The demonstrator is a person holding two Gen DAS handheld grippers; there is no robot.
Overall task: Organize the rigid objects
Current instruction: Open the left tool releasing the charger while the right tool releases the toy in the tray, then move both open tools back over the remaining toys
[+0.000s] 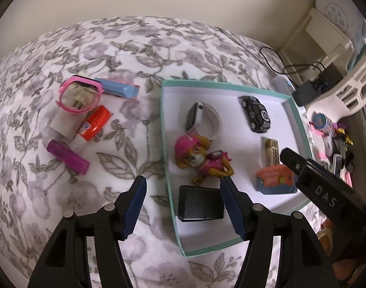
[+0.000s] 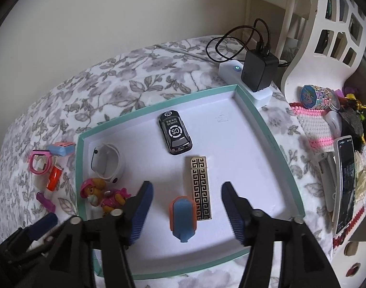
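A teal-rimmed white tray [image 1: 162, 120] [image 2: 271, 129] lies on the floral bedspread. It holds a black toy car [image 2: 175, 130], a white smartwatch [image 2: 106, 165], a pink-hatted pup figure [image 1: 199, 158], a gold patterned lighter [image 2: 201, 187], an orange-and-blue item [image 2: 183, 218] and a black box [image 1: 201, 204]. My left gripper [image 1: 183, 182] is open over the tray's left rim, and its pads are clear of the black box. My right gripper [image 2: 186, 187] is open. The orange-and-blue item rests on the tray between its fingers, untouched.
Left of the tray lie a pink frame [image 1: 78, 96], a blue box [image 1: 118, 87], an orange-red tube [image 1: 94, 124] and a purple lighter [image 1: 67, 157]. A black charger [image 2: 259, 69], a white basket [image 2: 327, 36], a phone [image 2: 346, 182] and small clutter crowd the right side.
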